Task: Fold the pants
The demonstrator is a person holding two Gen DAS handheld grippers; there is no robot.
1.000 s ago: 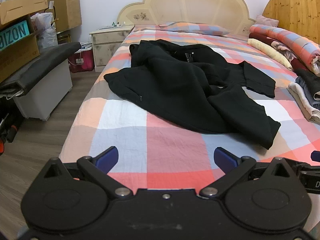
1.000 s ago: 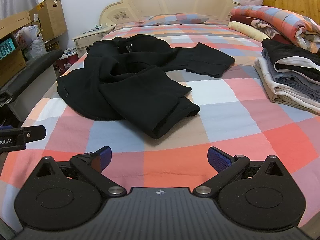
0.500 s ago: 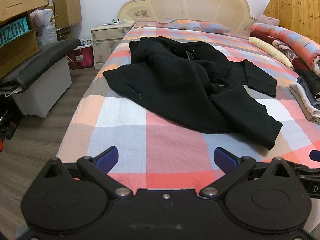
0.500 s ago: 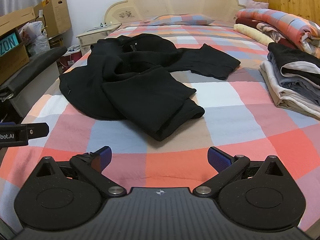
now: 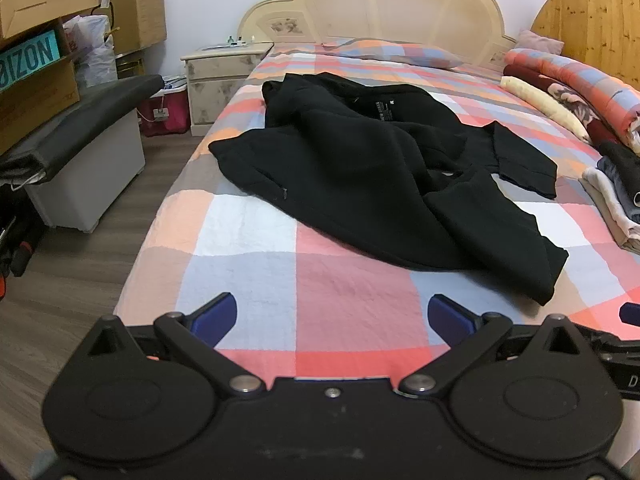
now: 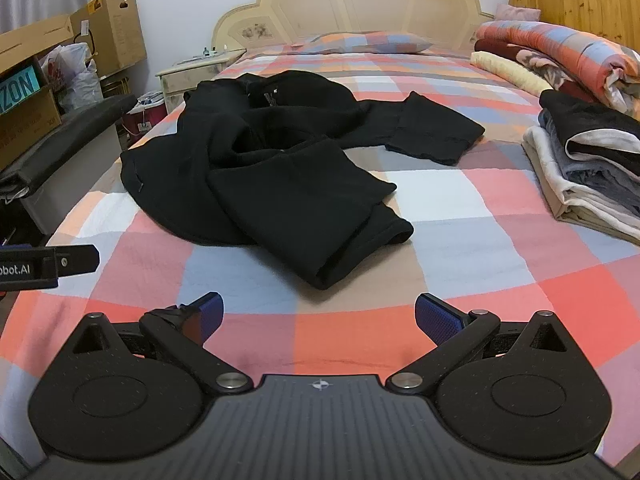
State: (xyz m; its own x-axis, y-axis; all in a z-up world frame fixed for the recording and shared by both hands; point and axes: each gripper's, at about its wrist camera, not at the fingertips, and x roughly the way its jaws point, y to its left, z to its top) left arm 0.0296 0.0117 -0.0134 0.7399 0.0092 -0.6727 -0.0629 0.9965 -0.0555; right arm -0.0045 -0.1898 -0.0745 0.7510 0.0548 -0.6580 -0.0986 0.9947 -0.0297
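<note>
While both grippers hover over the near end of the bed [image 5: 248, 224], the black pants [image 5: 372, 168] lie crumpled and unfolded on the checked bedspread, roughly mid-mattress, well apart from either tool. Left gripper [image 5: 332, 314]: jaws wide apart, blue pads [image 5: 216, 312] w/ nothing between them; only bedspread shows in the gap. Right gripper [image 6: 318, 312]: jaws likewise spread, blue pads [image 6: 434, 318] empty. In the right wrist view the pants [image 6: 280, 168] show one leg bunched toward the camera, its cuff nearest the gripper, and the other leg stretched toward the right side of the bed; waistband w/ label sits at the far end, toward the headboard [image 6: 360, 4]. Folded clothes stack [image 6: 592, 168] rests at the right edge of the mattress, rolled quilt [image 6: 560, 56] behind it. Pillow [image 5: 384, 50] lies against the headboard. Nightstand [image 5: 224, 76], padded bench [image 5: 80, 140] and cardboard boxes [image 5: 136, 4] stand on the floor at left. Left gripper's side arm is visible at the left edge of the right wrist view.
</note>
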